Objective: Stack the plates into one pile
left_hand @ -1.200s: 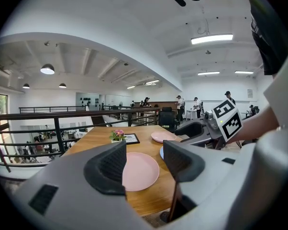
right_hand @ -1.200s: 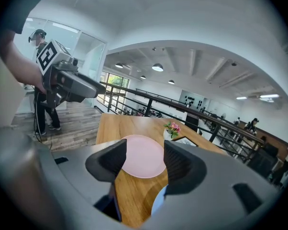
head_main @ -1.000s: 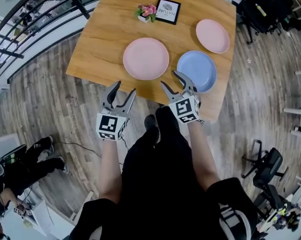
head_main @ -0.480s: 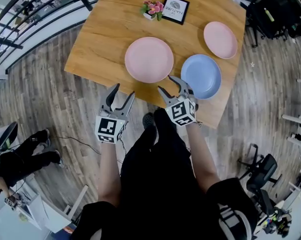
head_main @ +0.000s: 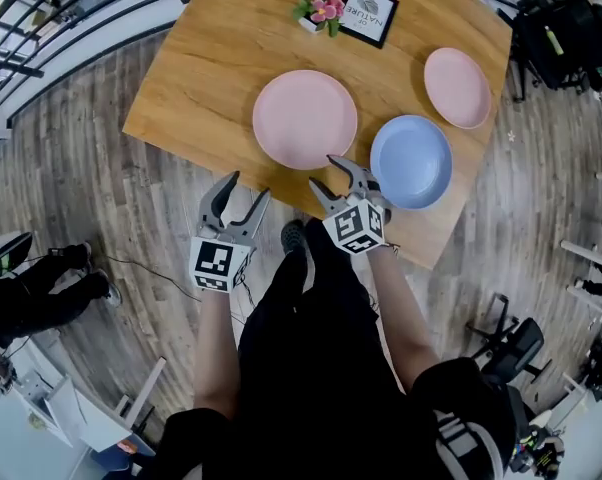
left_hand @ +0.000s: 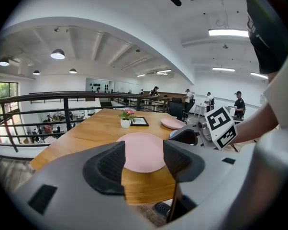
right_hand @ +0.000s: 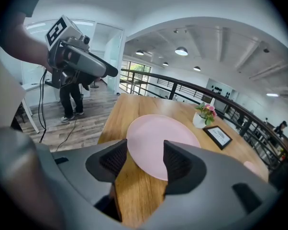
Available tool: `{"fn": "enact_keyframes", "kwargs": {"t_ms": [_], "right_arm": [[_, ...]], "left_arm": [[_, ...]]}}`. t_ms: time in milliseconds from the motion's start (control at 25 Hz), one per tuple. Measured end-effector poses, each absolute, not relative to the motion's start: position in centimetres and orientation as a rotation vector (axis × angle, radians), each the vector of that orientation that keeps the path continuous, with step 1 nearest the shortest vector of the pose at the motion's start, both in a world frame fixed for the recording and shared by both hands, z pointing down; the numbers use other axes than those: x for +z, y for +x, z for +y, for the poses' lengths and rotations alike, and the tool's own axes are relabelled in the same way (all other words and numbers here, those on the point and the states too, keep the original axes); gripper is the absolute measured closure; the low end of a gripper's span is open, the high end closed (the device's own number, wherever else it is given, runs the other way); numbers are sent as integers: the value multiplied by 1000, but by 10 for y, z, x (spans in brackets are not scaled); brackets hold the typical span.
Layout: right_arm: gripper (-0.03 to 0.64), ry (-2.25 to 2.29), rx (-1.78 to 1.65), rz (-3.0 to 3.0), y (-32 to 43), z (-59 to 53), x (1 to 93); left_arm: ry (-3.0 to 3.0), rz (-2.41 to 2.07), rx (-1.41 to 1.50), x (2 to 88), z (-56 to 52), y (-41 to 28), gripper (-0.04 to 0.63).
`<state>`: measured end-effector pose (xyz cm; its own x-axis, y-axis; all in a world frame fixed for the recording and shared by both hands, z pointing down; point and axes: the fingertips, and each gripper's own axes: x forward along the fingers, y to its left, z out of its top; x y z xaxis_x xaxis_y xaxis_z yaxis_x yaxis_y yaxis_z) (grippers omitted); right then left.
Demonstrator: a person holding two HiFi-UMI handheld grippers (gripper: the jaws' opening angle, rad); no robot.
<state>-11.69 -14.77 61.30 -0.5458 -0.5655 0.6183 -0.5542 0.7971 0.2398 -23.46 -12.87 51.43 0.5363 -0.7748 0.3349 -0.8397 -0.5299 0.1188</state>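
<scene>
- Head view: three plates are seen lying apart on the wooden bench (head_main: 201,78), and none is stacked.
- The large pink plate (head_main: 305,119) is set near the middle of the bench.
- The blue plate (head_main: 411,161) is placed just to its right, close to the front edge, without touching it.
- The small pink plate (head_main: 457,87) is found beyond the blue plate, near it, with a narrow gap between them.
- A flower pot (head_main: 319,10) and a frame (head_main: 369,14) are set side by side at the far edge.
- The left gripper (head_main: 247,186) is held off the bench, over the plank floor (head_main: 81,198), just short of the front edge. Its jaws are spread and nothing is held. In the left gripper view the large pink plate is seen beyond the gap.
- The right gripper (head_main: 322,170) is held at the front edge, between the large pink plate and the blue plate. Its jaws are likewise parted and empty. In the right gripper view the large pink plate is seen past them, untouched.
</scene>
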Motion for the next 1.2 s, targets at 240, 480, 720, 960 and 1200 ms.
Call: {"fn": "enact_keyframes", "kwargs": {"t_ms": [240, 480, 720, 960, 1200], "right_arm": [[368, 780, -10, -2271, -125, -151, 633], [374, 733, -11, -2257, -130, -150, 654], [399, 685, -61, -2219, -133, -147, 671], [428, 569, -224, -2111, -136, -148, 691], [477, 521, -285, -2070, -144, -147, 700]], "left_arm": [[2479, -1357, 371, 529, -128, -238, 345], [2444, -1361, 377, 542, -127, -243, 345], [2432, -1361, 382, 550, -122, -243, 345], [2422, -1364, 389, 555, -118, -242, 345], [2403, -1370, 395, 557, -113, -247, 345]]}}
